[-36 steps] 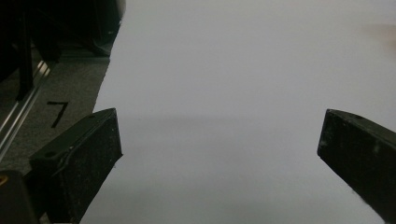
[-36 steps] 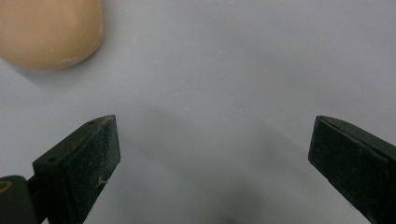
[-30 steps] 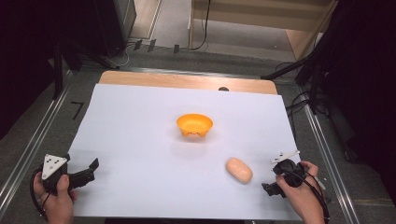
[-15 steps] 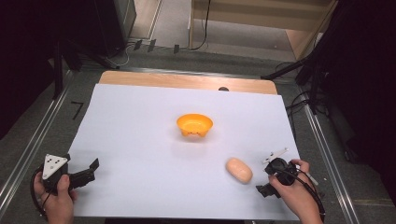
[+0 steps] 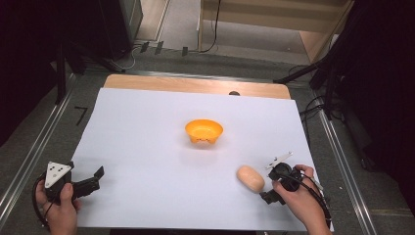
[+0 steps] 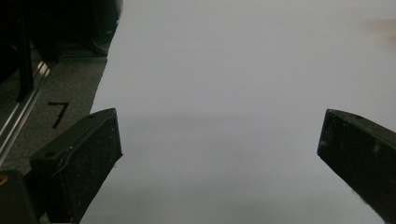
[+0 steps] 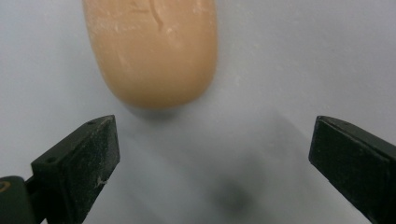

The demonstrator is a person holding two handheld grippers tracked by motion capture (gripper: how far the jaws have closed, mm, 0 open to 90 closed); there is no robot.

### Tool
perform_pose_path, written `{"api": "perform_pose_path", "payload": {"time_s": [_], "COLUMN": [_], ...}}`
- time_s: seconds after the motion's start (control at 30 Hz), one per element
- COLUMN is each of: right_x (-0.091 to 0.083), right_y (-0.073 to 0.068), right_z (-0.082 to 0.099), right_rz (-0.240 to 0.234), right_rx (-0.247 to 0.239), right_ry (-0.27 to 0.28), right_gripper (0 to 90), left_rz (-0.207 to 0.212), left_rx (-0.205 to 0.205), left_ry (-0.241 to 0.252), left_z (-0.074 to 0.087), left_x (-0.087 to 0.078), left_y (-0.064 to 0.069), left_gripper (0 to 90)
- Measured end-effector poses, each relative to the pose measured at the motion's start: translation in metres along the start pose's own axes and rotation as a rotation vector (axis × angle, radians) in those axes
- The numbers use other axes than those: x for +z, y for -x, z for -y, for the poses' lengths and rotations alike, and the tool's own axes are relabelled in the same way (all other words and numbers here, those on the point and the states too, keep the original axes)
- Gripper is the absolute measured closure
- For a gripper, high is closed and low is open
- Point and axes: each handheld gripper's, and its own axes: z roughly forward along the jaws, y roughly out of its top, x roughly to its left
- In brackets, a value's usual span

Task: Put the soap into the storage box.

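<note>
Overhead, the high view carries almost no writing: one black angular mark (image 5: pixel 81 114) on the grey floor left of the table, like a numeral 7. A white paper sheet (image 5: pixel 147 147) covers most of a pale wooden table (image 5: pixel 195 84), whose bare far edge shows a small dark hole; metal rails run along both sides, and cables trail over grey flooring in a dark room beyond. A small orange plastic bowl (image 5: pixel 204 131) sits upright near the sheet's middle, and a tan oblong bread-like roll (image 5: pixel 250 178) lies on the sheet, well apart from the bowl, toward the near right corner. The right gripper (image 5: pixel 270 197) is held in the person's right hand (image 5: pixel 301 200) just beside the roll, tipped downward. At the near left corner the left hand (image 5: pixel 57 211) holds the left gripper (image 5: pixel 98 176), grey three-cornered plate on top, level and aimed toward the sheet's middle. Next, the left gripper view shows its black jaws spread wide over bare white paper, with the same 7-like mark (image 6: pixel 59 113) on the grey floor at left. Lastly, the right gripper view looks steeply down: its jaws stand wide apart and hold nothing, and the roll (image 7: pixel 152 51), lightly cracked, lies just ahead between their lines, touching neither.
</note>
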Motion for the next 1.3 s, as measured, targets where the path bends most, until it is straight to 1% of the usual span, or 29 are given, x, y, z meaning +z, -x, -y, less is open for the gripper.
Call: {"api": "perform_pose_path", "payload": {"time_s": [0.03,0.4,0.47,0.57,0.63,0.73,0.8,0.87,0.9,0.93,1.0,1.03,1.07,1.1,1.17,1.27,1.3], "right_x": [0.001,0.006,0.009,0.011,0.013,0.016,0.016,0.017,0.016,0.016,0.016,0.016,0.018,0.018,0.020,0.020,0.021], "right_y": [-0.001,-0.010,-0.013,-0.015,-0.017,-0.021,-0.022,-0.023,-0.024,-0.024,-0.025,-0.025,-0.025,-0.025,-0.026,-0.025,-0.025], "right_z": [-0.003,-0.020,-0.025,-0.028,-0.031,-0.038,-0.039,-0.042,-0.045,-0.045,-0.048,-0.050,-0.052,-0.052,-0.054,-0.055,-0.055], "right_rz": [-0.002,-0.012,-0.019,-0.015,-0.014,0.002,0.005,0.006,0.006,0.006,-0.004,-0.013,-0.025,-0.025,-0.035,-0.039,-0.042], "right_rx": [-0.007,-0.006,-0.017,-0.022,-0.024,-0.032,-0.027,-0.040,-0.037,-0.037,-0.044,-0.040,-0.041,-0.041,-0.049,-0.042,-0.049], "right_ry": [0.002,0.015,0.015,0.012,0.010,0.014,0.009,0.013,0.012,0.012,0.011,0.014,0.004,0.004,-0.008,-0.016,-0.016], "right_gripper": [2.1,2.2,2.1,2.2,4.2,7.3,8.0,13.4,16.0,16.0,22.4,23.8,26.1,26.1,32.4,32.6,32.7], "left_rz": [0.000,0.003,0.004,0.004,0.003,0.004,0.004,0.004,0.003,0.003,0.004,0.004,0.006,0.006,0.005,0.006,0.006], "left_rx": [0.000,0.002,0.007,0.006,0.003,0.005,0.005,0.003,0.002,0.002,0.002,0.002,0.002,0.002,0.004,0.003,0.008], "left_ry": [0.000,-0.001,-0.002,-0.001,-0.001,-0.001,-0.002,-0.001,-0.001,-0.001,0.000,-0.001,-0.003,-0.003,-0.005,-0.005,-0.005], "left_z": [0.000,0.000,0.000,0.000,0.000,0.000,0.000,0.000,0.000,0.000,0.000,0.000,0.000,0.000,0.000,0.000,0.000], "left_x": [0.000,0.000,0.000,0.000,0.000,0.000,0.000,0.000,0.000,0.000,0.000,0.000,0.000,0.000,0.000,0.000,0.000], "left_y": [0.000,0.000,0.000,0.000,0.000,0.000,0.000,0.000,0.000,0.000,0.000,0.000,0.000,0.000,0.000,0.000,0.000], "left_gripper": [0.0,0.1,0.1,0.0,0.0,0.0,0.0,0.0,0.0,0.1,0.0,0.1,0.0,0.0,0.0,0.1,0.0]}}
